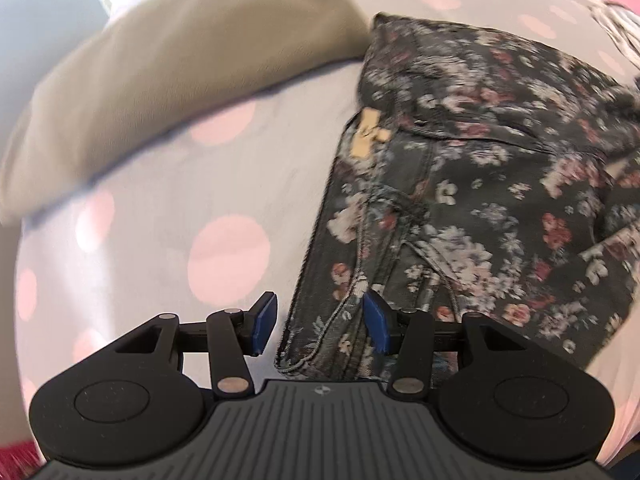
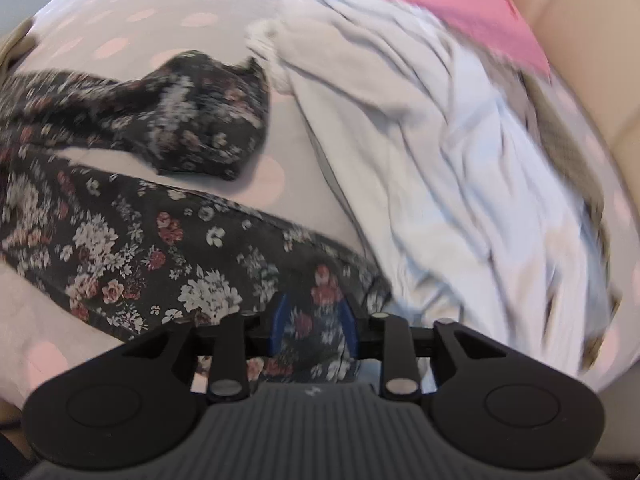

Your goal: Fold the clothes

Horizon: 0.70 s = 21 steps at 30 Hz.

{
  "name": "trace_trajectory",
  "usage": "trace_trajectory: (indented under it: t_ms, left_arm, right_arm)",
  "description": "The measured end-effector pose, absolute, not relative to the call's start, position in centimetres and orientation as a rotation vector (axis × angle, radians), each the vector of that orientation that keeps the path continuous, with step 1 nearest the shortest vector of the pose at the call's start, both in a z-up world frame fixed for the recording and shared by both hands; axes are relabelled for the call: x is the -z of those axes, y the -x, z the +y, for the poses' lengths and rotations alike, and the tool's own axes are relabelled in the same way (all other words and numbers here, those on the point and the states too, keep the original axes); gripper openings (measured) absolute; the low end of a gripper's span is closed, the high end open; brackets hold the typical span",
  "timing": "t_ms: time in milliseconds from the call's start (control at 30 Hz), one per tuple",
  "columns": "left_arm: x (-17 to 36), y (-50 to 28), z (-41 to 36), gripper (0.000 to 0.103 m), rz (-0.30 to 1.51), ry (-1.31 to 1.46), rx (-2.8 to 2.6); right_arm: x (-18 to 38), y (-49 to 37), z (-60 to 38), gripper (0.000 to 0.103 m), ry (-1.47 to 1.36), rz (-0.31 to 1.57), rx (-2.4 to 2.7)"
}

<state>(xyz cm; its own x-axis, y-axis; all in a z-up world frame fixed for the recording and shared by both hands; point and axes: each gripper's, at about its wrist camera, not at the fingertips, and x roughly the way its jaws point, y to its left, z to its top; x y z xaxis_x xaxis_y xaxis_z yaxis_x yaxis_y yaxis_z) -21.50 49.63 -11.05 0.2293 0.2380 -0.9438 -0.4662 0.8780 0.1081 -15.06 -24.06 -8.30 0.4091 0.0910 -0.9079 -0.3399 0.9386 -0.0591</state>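
The floral trousers point(image 1: 460, 200) lie on the dotted bed point(image 1: 180, 208), waistband between the spread left claw point(image 1: 320, 320), legs stretching away toward the right claw point(image 2: 312, 326), which pinches a hem

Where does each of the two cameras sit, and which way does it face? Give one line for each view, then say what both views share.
Left wrist: sits on the left gripper, looking forward and down at the floral trousers, with a beige pillow beyond; its open blue-padded fingers straddle the waistband edge.
Right wrist: sits on the right gripper, facing a floral trouser leg and white laundry pile; its fingers are closed on the floral fabric.
Shared: the floral trousers and the pink-dotted bedsheet.
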Motion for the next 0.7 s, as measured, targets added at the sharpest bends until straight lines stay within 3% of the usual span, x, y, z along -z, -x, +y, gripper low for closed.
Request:
trace_trajectory:
  t_ms: [267, 433, 467, 500, 533, 633, 700]
  left_arm:
    - [12.2, 21.7, 49.9, 0.046, 1.278, 0.274, -0.473]
    - [12.4, 21.9, 50.3, 0.050, 1.276, 0.319, -0.480]
    - [12.5, 21.9, 50.3, 0.051, 1.275, 0.328, -0.482]
    - [12.5, 21.9, 50.4, 0.051, 1.275, 0.337, -0.483]
    - [12.5, 22.0, 50.5, 0.052, 1.274, 0.346, -0.485]
    - [12.6, 21.8, 50.4, 0.052, 1.280, 0.352, -0.490]
    - [12.4, 21.3, 50.1, 0.043, 1.291, 0.316, -0.490]
  right_arm:
    - [12.6, 13.8, -27.9, 0.039, 0.018, 1.277, -0.145]
    - [15.2, 13.8, -28.0, 0.040, 0.026, 1.311, -0.125]
    - [15.2, 13.8, -27.9, 0.038, 0.032, 1.306, -0.127]
    - [14.8, 13.9, -27.6, 0.024, 0.054, 1.295, -0.131]
    - [14.4, 14.1, -27.3, 0.020, 0.077, 1.283, -0.134]
    - [12.6, 14.6, -26.5, 0.018, 0.141, 1.238, -0.160]
    - [10.6, 14.9, -26.6, 0.018, 0.148, 1.205, -0.174]
